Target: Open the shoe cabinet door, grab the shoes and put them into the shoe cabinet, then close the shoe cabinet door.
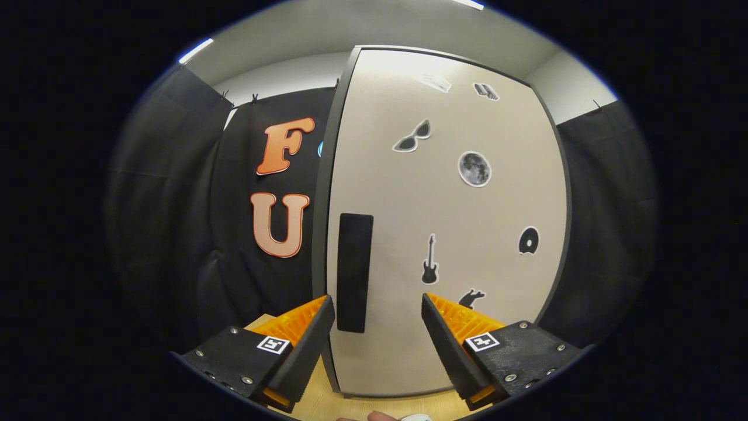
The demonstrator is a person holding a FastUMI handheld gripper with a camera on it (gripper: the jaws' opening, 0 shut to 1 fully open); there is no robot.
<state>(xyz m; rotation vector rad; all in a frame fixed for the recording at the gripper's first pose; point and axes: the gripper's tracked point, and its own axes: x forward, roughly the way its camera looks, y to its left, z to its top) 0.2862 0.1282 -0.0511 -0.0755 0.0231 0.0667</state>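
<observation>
- The gripper (378,316) is facing the shoe cabinet door (450,234), jaws standing wide apart, holding nothing.
- The dark handle (355,272) is sitting just ahead, between the jaws, near the door's left edge.
- Advice: centre on the handle, close squarely, then pull.

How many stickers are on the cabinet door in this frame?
6 on the cabinet door: two near the top, sunglasses, moon, disc, guitar. A seventh peeks above one finger of the open gripper.
</observation>
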